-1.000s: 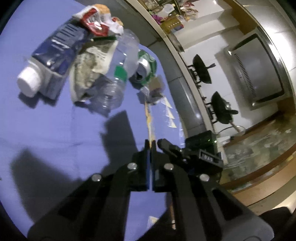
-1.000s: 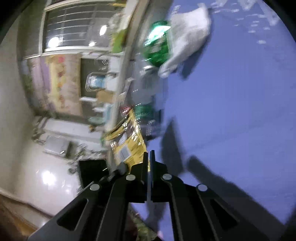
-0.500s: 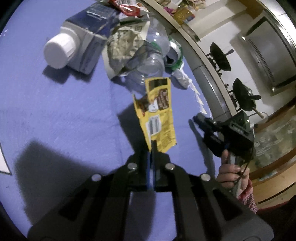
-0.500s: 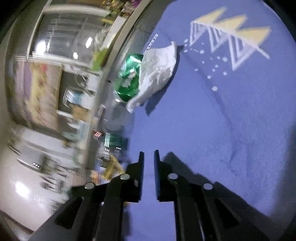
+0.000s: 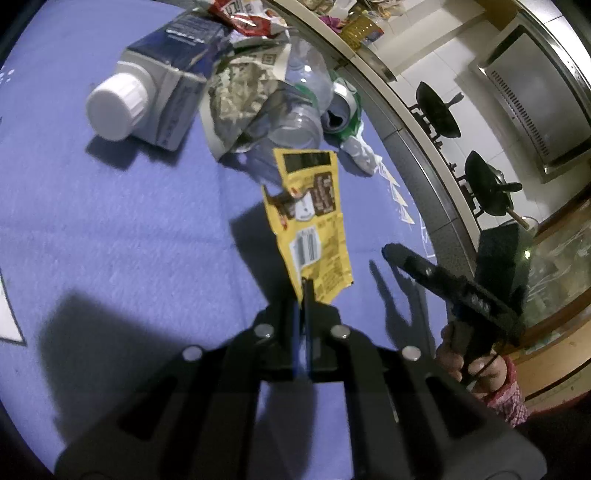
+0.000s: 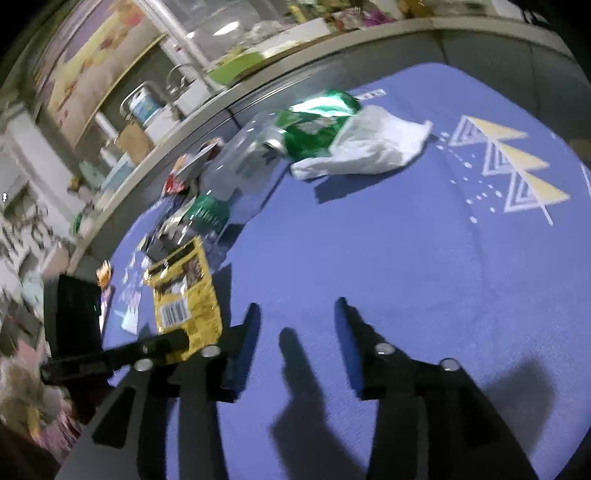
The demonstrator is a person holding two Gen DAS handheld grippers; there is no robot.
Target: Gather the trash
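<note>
- Far left on the blue surface [image 5: 110, 229], a navy carton [image 5: 166, 79] lies on its side, its white screw cap [image 5: 117, 105] pointing toward me; I cannot tell what it holds.
- Just right of it, a torn wrapper [image 5: 240, 92] drapes over a clear plastic bottle [image 5: 295, 122] that looks empty, with a red wrapper [image 5: 247, 18] at the far end of the heap.
- A crushed green can [image 5: 341, 110] sits touching the bottle, and a crumpled white tissue [image 5: 360, 153] lies against the can's right side.
- My left gripper [image 5: 303, 295] has its jaws pressed together on the bottom edge of a yellow snack wrapper [image 5: 314, 221], which stands upright, lifted off the surface, near the heap.
- Near me and left of the wrapper the cloth is bare blue.
- My right gripper [image 6: 295, 321] hovers above bare cloth with its jaws spread, holding nothing.
- The surface's far-right edge meets a grey counter rim [image 5: 417, 155]; beyond it stand two black woks [image 5: 437, 107].
</note>
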